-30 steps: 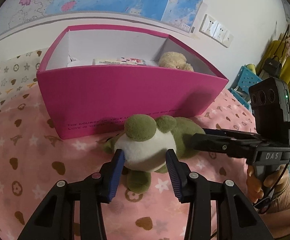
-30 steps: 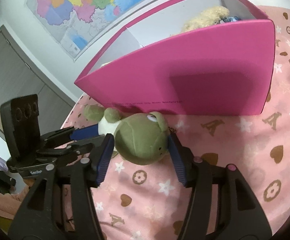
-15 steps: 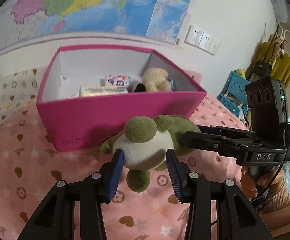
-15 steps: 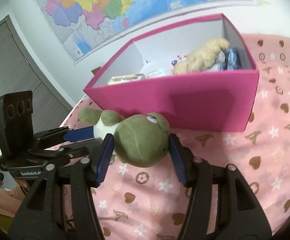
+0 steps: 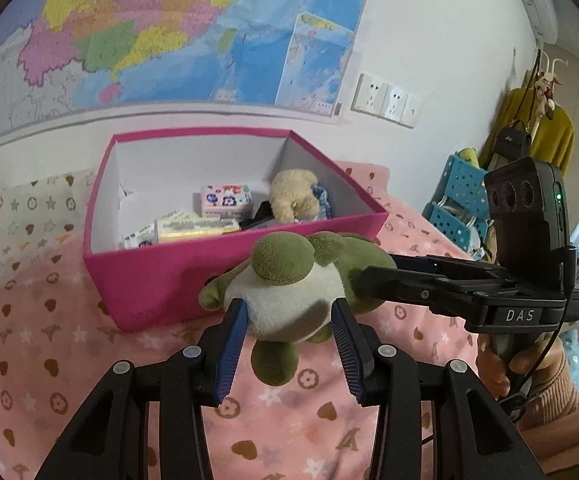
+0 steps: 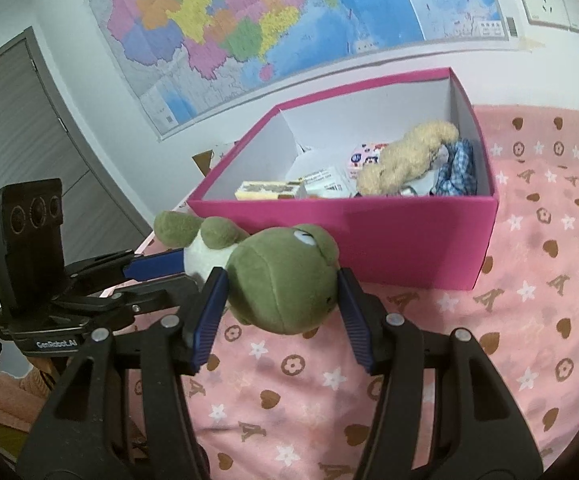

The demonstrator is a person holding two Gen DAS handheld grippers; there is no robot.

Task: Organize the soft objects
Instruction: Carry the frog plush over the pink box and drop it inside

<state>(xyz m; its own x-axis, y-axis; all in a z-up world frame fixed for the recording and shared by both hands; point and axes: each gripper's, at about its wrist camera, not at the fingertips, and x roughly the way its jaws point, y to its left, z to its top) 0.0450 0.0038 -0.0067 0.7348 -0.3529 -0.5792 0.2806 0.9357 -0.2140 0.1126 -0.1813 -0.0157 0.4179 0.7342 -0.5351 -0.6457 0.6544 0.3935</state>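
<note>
A green and white plush frog [image 5: 289, 296] hangs above the pink blanket, held from two sides. My left gripper [image 5: 289, 312] is shut on its white belly. My right gripper [image 6: 281, 284] is shut on its green head [image 6: 285, 280]; in the left wrist view that gripper [image 5: 373, 276] reaches in from the right. Just behind the frog stands an open magenta box [image 5: 137, 276] with white inner walls. A beige plush [image 6: 405, 156], blue checked cloth [image 6: 457, 164] and small cartons [image 5: 225, 200] lie inside it.
A pink blanket [image 6: 529, 320] with hearts and stars covers the bed. A map [image 5: 129, 32] and wall sockets [image 5: 385, 98] are on the wall behind the box. Blue baskets [image 5: 461, 200] and a yellow garment [image 5: 545, 136] stand at far right. A grey door [image 6: 9, 120] is at left.
Both grippers have risen with the frog, which now hangs clear of the blanket. The view looks down into the box, so more of its contents show.
</note>
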